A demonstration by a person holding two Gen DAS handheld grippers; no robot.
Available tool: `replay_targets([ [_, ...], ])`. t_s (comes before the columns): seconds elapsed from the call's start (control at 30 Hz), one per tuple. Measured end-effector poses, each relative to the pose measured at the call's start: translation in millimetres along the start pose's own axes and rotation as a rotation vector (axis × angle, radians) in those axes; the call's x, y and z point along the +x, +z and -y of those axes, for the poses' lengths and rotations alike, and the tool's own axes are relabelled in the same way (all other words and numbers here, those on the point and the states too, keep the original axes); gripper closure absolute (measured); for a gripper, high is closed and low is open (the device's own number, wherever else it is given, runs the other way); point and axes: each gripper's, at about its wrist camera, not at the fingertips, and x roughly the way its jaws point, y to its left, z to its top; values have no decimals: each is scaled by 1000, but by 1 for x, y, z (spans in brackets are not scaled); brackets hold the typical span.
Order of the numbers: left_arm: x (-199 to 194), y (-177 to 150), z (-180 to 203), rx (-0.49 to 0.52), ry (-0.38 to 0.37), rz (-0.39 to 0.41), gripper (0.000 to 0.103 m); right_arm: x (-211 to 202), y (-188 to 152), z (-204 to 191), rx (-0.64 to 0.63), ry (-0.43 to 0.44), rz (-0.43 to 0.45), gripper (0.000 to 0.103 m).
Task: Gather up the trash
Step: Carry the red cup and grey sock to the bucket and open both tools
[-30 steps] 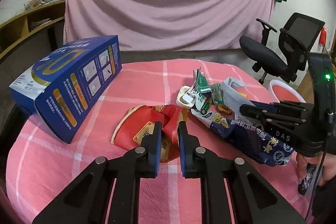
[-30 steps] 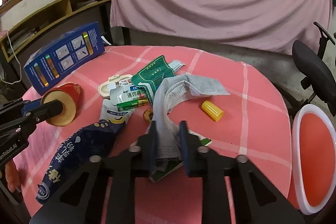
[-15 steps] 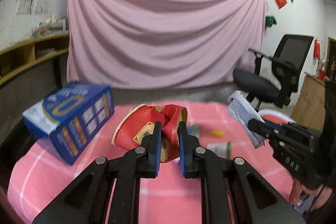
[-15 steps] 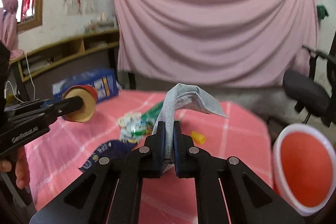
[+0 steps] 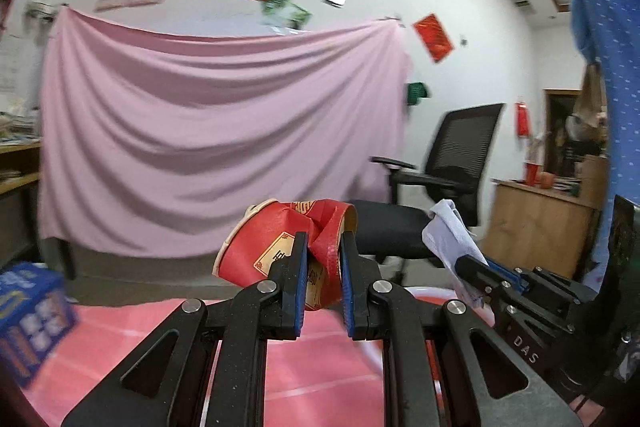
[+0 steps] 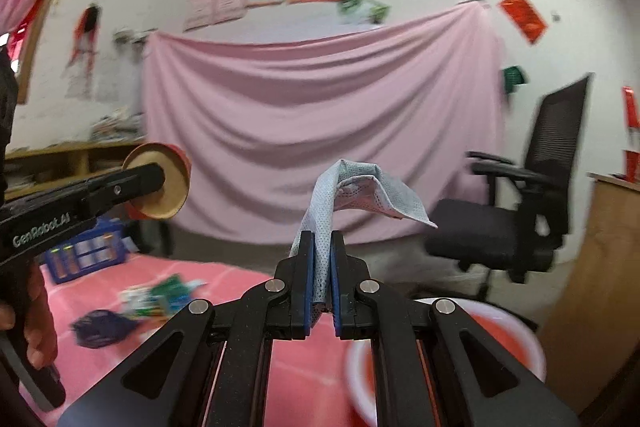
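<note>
My left gripper [image 5: 323,241] is shut on a crushed red paper cup [image 5: 276,241], held up in the air above the pink table. In the right wrist view that same cup [image 6: 162,187] shows its tan open mouth at the left. My right gripper [image 6: 321,241] is shut on a pale blue face mask [image 6: 352,191] that flops over to the right; the mask [image 5: 450,231] also hangs at the right in the left wrist view. A red basin with a white rim [image 6: 492,343] sits low at the right, partly hidden by the gripper's arms.
More trash lies on the pink checked tablecloth [image 6: 224,291]: green packets [image 6: 160,295] and a dark blue bag [image 6: 102,327]. A blue box [image 5: 28,311] stands at the table's left. A black office chair [image 6: 520,211] and a wooden cabinet [image 6: 600,267] stand beyond the basin.
Both grippers rose from the table and tilted up to nearly level, lifting the cup and the mask. The table and trash dropped low in view; the basin came closer.
</note>
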Motion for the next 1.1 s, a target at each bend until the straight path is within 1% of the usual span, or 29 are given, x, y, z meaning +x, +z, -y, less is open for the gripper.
replay_targets([
  [0.1,27,-4,29,-9,-94,-38,91,-3,-2,31,36,-72,1,97],
  [0.17,43,-5,43,-7,-137,-66,91,-5,-6,48,48,-111,-6,97],
  [0.23,62,-10,61,-1,-190,-114,91,-3,-10,64,66,-153,-28,97],
  [0.33,85,-16,83,11,-226,-175,91,-1,-19,84,103,-185,-74,97],
  [0.47,108,-23,100,1,-227,-249,91,4,-34,109,161,-207,-146,97],
  [0.57,128,-28,104,-34,-223,-324,91,9,-45,121,195,-211,-206,97],
  [0.6,133,-29,106,-41,-222,-339,91,10,-49,125,206,-205,-229,97],
  [0.73,153,-39,106,-69,-211,-446,91,18,-61,130,250,-173,-303,96],
  [0.83,164,-45,103,-82,-185,-503,90,24,-70,135,279,-146,-347,96],
  [0.9,166,-48,99,-95,-175,-517,90,24,-75,136,288,-129,-366,96],
  [1.03,173,-52,93,-109,-167,-557,89,26,-76,136,299,-119,-377,94],
  [1.07,173,-51,91,-106,-159,-562,87,24,-76,136,300,-120,-378,94],
  [1.1,175,-53,91,-103,-155,-562,82,23,-76,135,302,-121,-378,94],
])
